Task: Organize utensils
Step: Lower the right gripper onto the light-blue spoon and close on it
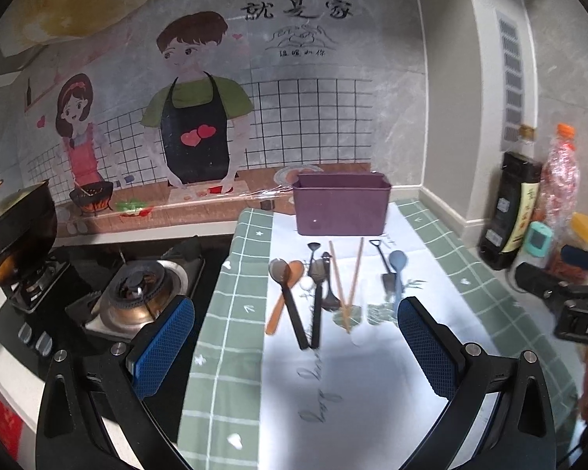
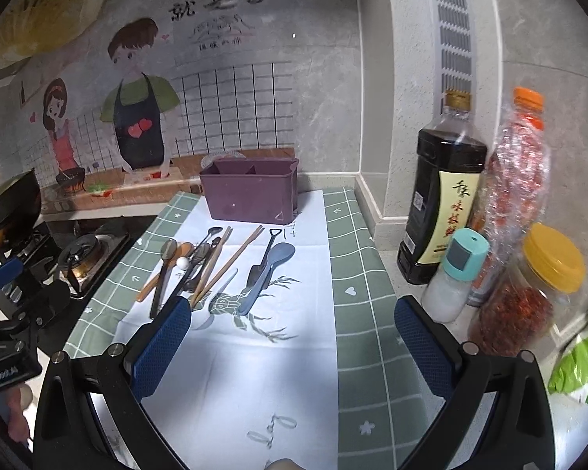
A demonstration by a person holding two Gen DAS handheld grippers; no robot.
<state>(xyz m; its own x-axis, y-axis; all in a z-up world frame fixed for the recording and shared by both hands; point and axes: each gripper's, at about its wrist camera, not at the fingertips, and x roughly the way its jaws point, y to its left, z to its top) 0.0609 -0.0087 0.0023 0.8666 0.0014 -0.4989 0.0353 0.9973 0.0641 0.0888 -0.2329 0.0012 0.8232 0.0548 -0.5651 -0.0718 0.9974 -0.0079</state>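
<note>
Viewing from the left wrist: left hand-held gripper (image 1: 296, 346) hovers wide, holding nothing, over the table's near edge. Utensils lie in a loose row mid-table on the white cloth (image 1: 356, 384), just in front of the purple bin (image 1: 341, 211) at the far edge. Chopsticks (image 1: 347, 286) run near-to-far, tips crossing at the near end. Black-handled spoons (image 1: 294, 305) point bowls toward the bin, handles toward the camera; orange spoon (image 1: 284, 293) lies touching them. Blue spoon (image 1: 398, 274) and small shovel spoon (image 1: 386, 270) lie side by side, to the right.

Right wrist: right hand-held gripper (image 2: 292, 348) likewise wide and empty. Bin shows a divider, two compartments. Judgement: no pick begun. Close across a handle's short axis, take an outlying piece first, lift clear before tilting upright into one compartment.
</note>
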